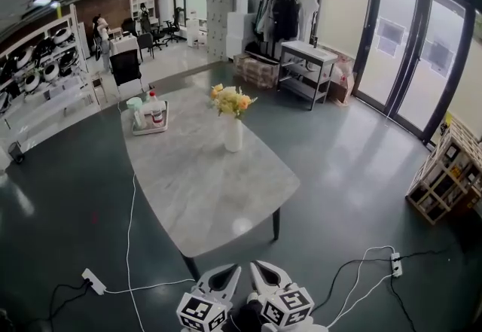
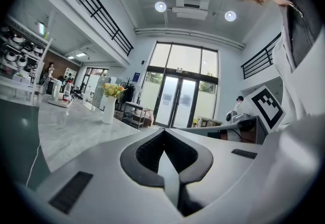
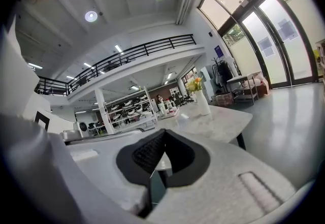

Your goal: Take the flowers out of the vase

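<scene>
A white vase (image 1: pixel 233 135) with yellow and orange flowers (image 1: pixel 230 101) stands upright near the middle of the far half of a marble table (image 1: pixel 203 195). Both grippers are low at the near end, short of the table's corner and well away from the vase. The left gripper (image 1: pixel 232 272) and right gripper (image 1: pixel 258 269) sit side by side, jaws shut, with nothing in them. In the left gripper view, the vase (image 2: pixel 108 109) is far off at the left beyond the shut left gripper (image 2: pixel 164 131). In the right gripper view, the vase (image 3: pixel 204 105) shows above the shut right gripper (image 3: pixel 163 132).
A tray (image 1: pixel 151 118) with bottles and a cup sits at the table's far left corner. Cables and power strips (image 1: pixel 93 281) (image 1: pixel 396 264) lie on the floor by the near end. A wooden crate (image 1: pixel 444 172) stands at the right, and a metal shelf cart (image 1: pixel 305 71) stands beyond the table.
</scene>
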`<state>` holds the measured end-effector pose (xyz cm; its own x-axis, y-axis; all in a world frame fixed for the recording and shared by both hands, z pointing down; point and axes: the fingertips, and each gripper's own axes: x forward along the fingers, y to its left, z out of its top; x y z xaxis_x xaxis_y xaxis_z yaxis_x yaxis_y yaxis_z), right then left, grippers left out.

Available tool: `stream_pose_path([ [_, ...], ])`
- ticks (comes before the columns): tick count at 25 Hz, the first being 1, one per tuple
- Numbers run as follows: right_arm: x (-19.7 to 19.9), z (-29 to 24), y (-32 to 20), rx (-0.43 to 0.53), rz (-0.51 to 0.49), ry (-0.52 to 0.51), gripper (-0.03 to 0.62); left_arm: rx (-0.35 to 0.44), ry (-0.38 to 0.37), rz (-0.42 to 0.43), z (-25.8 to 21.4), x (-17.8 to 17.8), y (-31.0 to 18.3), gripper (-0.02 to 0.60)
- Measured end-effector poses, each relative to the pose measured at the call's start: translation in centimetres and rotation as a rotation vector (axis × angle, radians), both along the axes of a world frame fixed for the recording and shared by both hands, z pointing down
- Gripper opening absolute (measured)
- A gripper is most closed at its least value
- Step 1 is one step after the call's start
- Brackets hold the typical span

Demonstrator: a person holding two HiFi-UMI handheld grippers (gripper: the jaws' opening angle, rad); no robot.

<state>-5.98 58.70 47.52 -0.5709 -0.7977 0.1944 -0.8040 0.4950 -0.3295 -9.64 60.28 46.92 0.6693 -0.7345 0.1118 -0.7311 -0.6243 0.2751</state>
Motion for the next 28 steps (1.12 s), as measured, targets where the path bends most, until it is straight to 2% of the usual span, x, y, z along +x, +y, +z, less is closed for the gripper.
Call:
stream_pose_path([
  [7,1.4,-0.5,-7.2,0.018,-0.044,-0.009,0.0,0.015,-0.017,-0.043,-0.5,1.6,-7.2,0.002],
  [15,4.6,-0.8,-14.0,0.046,-0.071,-0.045,0.0,0.032,-0.056,-0.042,0.4,5.2,-14.0,0.002],
  [18,5.8,-0.2,-16.2,0.041,-0.07,-0.046,-0.002,0.064,-0.074,-0.046,1.6,6.1,-16.6,0.002],
  [28,12.1,0.7,-22.3,0.048,-0.033,-0.042,-0.002,0.075,-0.082,-0.017,2.2,12.1,-23.2,0.002],
])
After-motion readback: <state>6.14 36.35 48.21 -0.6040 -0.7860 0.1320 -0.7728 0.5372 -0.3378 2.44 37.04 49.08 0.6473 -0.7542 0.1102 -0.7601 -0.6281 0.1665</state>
